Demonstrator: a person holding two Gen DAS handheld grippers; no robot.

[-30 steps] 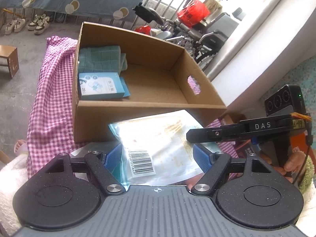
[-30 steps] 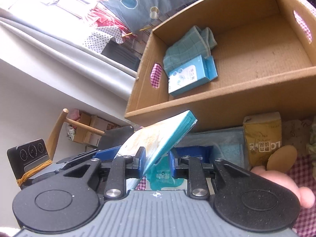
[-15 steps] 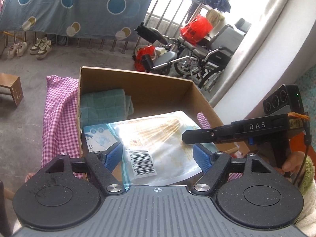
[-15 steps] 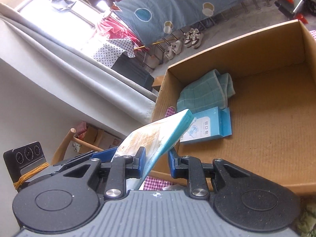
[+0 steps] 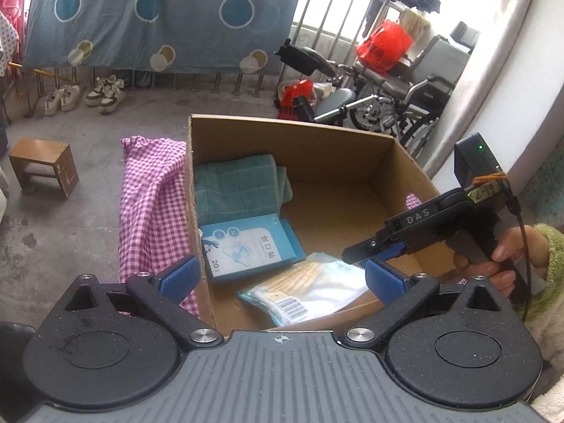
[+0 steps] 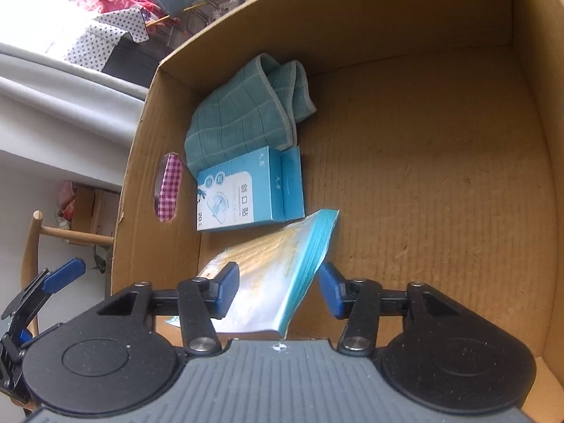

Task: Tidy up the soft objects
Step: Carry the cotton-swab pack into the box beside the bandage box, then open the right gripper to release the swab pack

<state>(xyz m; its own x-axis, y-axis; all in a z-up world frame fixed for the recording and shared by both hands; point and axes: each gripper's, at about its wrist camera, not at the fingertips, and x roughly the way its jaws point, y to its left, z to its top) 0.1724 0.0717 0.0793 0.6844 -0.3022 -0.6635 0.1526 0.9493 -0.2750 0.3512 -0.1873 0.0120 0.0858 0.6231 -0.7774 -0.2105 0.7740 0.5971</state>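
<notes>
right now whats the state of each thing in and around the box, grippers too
cardboard box: open-topped, upright
green cloth: folded, inside box
blue packet: flat, beside the cloth
plastic pouch: let go, inside box, one edge tilted up
left gripper: open, jaws just widened, empty
right gripper: open, jaws just widened, pads clear of pouch

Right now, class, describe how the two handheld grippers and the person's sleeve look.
Each gripper has a ribbed grey body, two black round discs, black linkage arms with silver pins and blue-padded jaws. The right gripper reads "DAS", with a black cable, an orange-tied tag and a green light. The left gripper matches. The sleeve is fuzzy green.
</notes>
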